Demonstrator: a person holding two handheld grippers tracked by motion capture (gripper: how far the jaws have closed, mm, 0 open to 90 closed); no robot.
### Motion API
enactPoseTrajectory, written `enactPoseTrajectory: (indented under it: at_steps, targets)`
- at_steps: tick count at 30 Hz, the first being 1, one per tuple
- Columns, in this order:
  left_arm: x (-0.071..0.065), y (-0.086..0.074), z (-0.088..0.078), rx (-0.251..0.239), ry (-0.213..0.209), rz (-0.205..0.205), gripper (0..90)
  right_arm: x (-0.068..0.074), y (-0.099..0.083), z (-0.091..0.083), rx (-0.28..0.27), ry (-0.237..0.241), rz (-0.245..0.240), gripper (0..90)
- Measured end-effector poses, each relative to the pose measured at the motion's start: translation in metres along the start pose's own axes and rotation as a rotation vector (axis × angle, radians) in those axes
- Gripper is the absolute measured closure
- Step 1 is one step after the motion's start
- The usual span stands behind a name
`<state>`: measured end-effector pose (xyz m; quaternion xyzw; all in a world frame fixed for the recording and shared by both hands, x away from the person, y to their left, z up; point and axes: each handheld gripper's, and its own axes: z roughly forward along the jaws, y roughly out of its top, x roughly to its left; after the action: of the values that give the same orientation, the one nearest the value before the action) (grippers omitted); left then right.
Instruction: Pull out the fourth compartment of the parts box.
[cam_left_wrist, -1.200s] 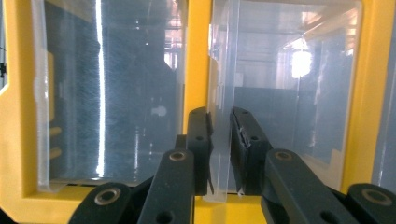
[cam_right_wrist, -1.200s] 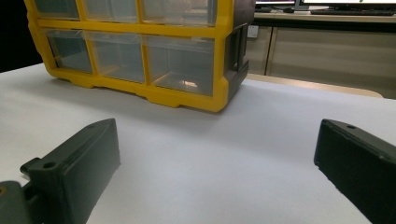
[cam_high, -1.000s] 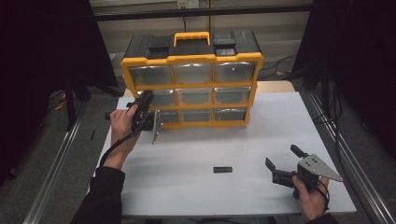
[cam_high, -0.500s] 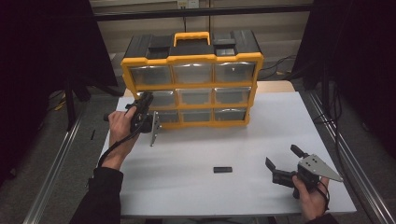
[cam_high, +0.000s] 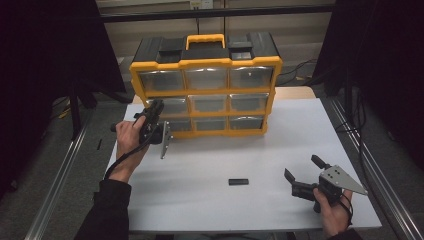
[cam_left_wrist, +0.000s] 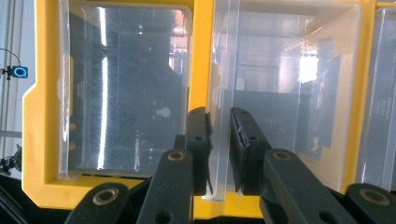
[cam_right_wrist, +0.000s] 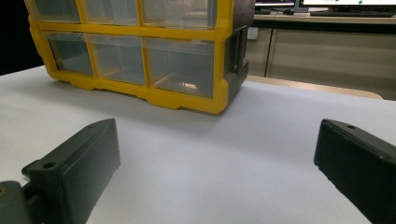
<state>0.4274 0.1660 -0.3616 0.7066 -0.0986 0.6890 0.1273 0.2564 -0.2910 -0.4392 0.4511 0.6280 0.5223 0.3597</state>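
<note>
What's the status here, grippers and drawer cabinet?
Left gripper at yellow drawer cabinet, jaws pinching a clear drawer tab. Right gripper open, idle above table. Small black block lies loose mid-table.

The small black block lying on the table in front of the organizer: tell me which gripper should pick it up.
Right. The right gripper rests open on the white table beside the small black block, holding nothing. The left gripper is up at the yellow organizer, its jaws closed on a clear drawer handle.
</note>
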Motion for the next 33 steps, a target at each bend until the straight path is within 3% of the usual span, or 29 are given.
enactPoseTrajectory:
  at_steps: [33]
  targets:
    - [-0.002, 0.003, -0.014, 0.006, 0.010, 0.027, 80.6, 0.000, 0.000, -0.001, 0.000, -0.002, 0.001, 0.0]
